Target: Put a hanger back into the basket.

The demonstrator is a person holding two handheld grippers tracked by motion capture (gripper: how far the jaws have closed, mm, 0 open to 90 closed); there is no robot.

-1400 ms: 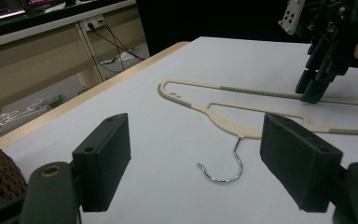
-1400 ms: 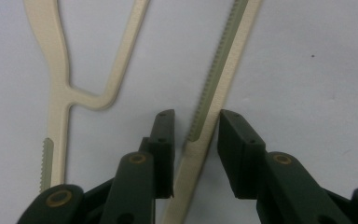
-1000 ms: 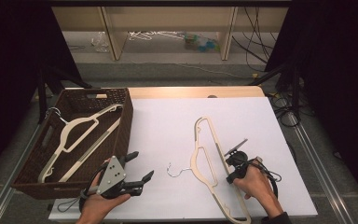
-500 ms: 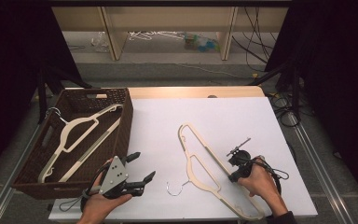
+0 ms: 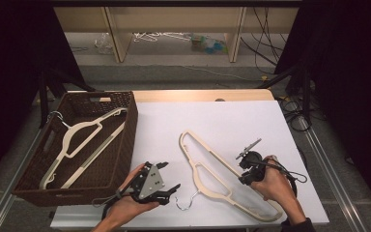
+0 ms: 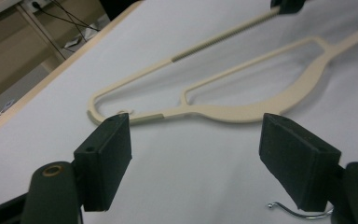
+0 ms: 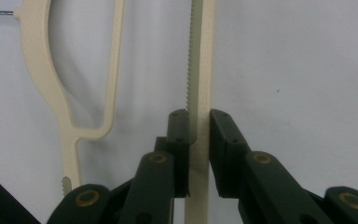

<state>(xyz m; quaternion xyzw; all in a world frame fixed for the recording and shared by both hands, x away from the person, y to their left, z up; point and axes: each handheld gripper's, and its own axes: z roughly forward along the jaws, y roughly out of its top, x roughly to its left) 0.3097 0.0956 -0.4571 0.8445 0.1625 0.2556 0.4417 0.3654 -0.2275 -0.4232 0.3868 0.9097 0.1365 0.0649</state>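
Work is sitting at about its midpoint, judging by how things are lying: one cream hanger (image 5: 79, 145) is already resting inside the brown wicker basket (image 5: 125, 140) at the left of the worktop (image 5: 251, 121), while a second hanger (image 5: 222, 181) is lying flat on the white surface, just right of the basket and slanting from upper left to lower right.

The right hand-held gripper (image 5: 249, 166) is pinching that second hanger by its ridged lower bar; in the right gripper view the bar (image 7: 199, 70) is running straight up between the two pads, which are pressing on it from both sides. The left hand-held gripper (image 5: 166, 186) is hovering with its jaws spread wide and nothing between them, close to the hanger's metal hook (image 5: 186, 203); in the left gripper view the cream frame (image 6: 242, 112) is lying beyond the pads (image 6: 107, 163), apart from them.

What is probably remaining is lifting this hanger, likely with both hands, and laying it in the basket beside the first.

Some things are proving hard to read. The hanger's lower end is passing under the right hand (image 5: 275, 186) in the high view. The hook (image 6: 298, 212) is being cut off at the bottom edge of the left gripper view. Clutter on the shelf behind the worktop is too small to make out.
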